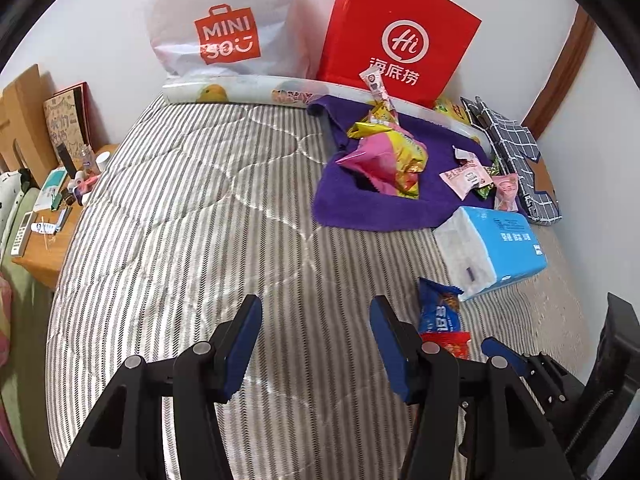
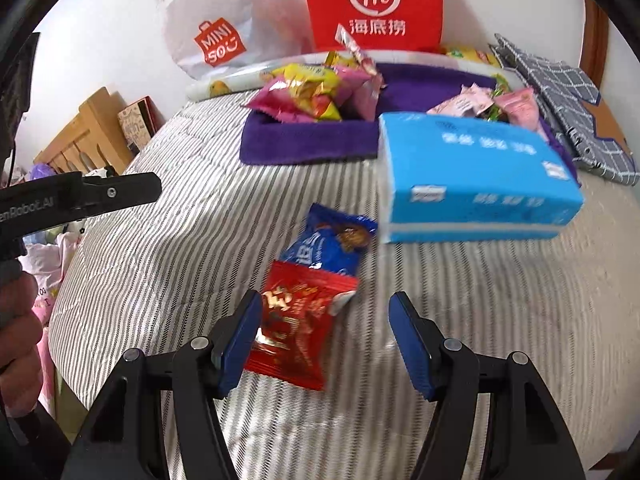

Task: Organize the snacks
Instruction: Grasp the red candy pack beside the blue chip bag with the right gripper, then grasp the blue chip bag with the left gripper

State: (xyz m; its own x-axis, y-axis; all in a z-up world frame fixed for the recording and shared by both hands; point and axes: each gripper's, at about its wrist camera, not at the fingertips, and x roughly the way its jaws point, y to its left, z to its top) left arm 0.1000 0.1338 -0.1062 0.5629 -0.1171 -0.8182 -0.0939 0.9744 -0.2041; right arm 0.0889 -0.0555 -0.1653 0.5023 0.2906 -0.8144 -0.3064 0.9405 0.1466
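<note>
A red snack packet (image 2: pixel 294 326) and a blue snack packet (image 2: pixel 328 246) lie on the striped bed cover. My right gripper (image 2: pixel 325 320) is open, its jaws just above and around the red packet. My left gripper (image 1: pixel 316 326) is open and empty over bare cover; the blue packet (image 1: pixel 438 308) and the red one (image 1: pixel 452 342) lie just right of it. A purple towel (image 1: pixel 360 208) holds a pile of pink and yellow snack bags (image 1: pixel 386 152) and some small pink packets (image 1: pixel 468 178).
A blue tissue pack (image 2: pixel 472 176) lies right of the loose packets. A red paper bag (image 1: pixel 400 36) and a white Miniso bag (image 1: pixel 224 24) stand against the wall. A checked cloth (image 1: pixel 516 152) lies far right. A cluttered bedside table (image 1: pixel 44 240) is at left.
</note>
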